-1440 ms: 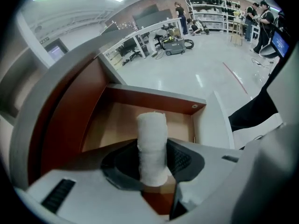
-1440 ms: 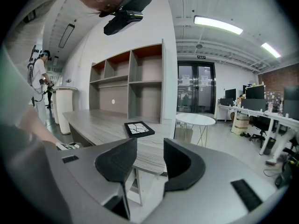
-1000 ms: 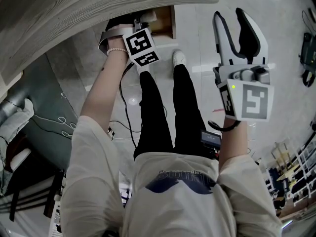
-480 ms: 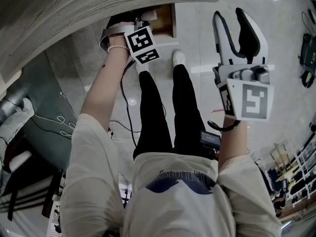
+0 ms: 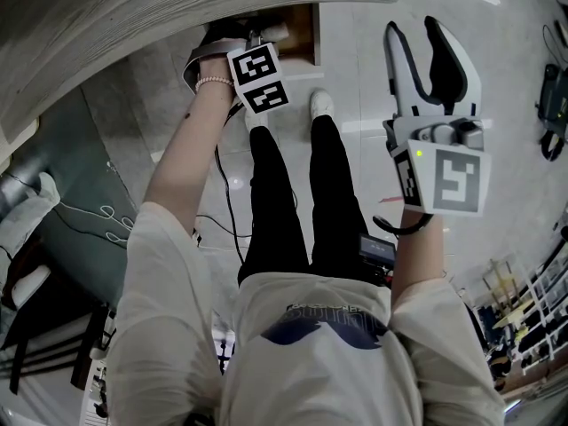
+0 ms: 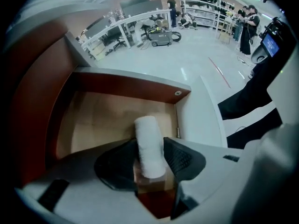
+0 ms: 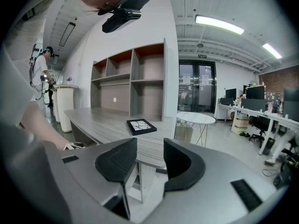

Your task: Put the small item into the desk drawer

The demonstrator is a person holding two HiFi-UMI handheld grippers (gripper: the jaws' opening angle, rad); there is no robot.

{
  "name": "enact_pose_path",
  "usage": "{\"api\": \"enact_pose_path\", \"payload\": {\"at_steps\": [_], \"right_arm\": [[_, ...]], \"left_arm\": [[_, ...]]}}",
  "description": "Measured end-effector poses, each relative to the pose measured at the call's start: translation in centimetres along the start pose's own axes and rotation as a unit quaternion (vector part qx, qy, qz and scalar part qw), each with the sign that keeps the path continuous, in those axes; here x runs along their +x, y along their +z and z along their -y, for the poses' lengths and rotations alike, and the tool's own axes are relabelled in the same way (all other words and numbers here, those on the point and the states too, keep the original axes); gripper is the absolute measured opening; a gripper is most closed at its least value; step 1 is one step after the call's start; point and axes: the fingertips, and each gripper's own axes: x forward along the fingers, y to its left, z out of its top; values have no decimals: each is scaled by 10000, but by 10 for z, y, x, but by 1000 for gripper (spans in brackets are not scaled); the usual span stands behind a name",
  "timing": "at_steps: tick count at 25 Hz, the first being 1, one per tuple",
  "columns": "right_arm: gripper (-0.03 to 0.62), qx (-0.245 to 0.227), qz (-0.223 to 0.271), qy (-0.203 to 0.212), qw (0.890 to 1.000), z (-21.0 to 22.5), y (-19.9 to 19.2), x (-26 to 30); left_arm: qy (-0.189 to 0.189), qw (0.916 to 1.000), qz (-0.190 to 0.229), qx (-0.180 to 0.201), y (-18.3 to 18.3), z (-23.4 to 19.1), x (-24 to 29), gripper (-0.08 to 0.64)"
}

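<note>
Since the earlier frames the left gripper (image 6: 150, 141) has tipped a little more steeply into the open drawer (image 6: 126, 85), and its marker cube (image 5: 257, 78) now sits slightly closer to the desk edge. Its jaws have just been opening, with the white roll (image 6: 149, 148) between them. The pads stand close along the sides of the roll and I do not see them squeeze it, so the grip looks let go.

The roll, which is the small item, is above the light wooden bottom of the drawer, near the front wall, with its far end pointing into the drawer. Bare wood shows around it, and the red-brown walls close it in at the left and the back.

From the head view, the grey desk top (image 5: 133, 25) covers the front of the left gripper and most of the drawer.

The right gripper (image 7: 149, 143) is held up well apart from the drawer, its jaws parted with nothing between them. Beyond it are a grey desk (image 7: 117, 125) with a black-framed flat object (image 7: 141, 126) on it, shelves (image 7: 135, 83) and a round white table (image 7: 196, 118).

Below the drawer, the person's legs (image 5: 284, 193) and a white shoe (image 5: 321, 105) stand on the pale floor.
</note>
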Motion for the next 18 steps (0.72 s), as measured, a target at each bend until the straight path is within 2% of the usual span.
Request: {"api": "enact_pose_path", "payload": {"at_steps": [4, 9, 18], "right_arm": [[175, 1, -12, 3, 10000, 0, -1, -1], [176, -19, -18, 16, 10000, -2, -2, 0], [175, -26, -69, 20, 10000, -9, -3, -4]], "left_arm": [[-310, 9994, 62, -116, 3, 10, -3, 169], [-388, 9992, 103, -61, 2, 14, -6, 170], [-537, 9978, 282, -273, 6, 21, -17, 179]]}}
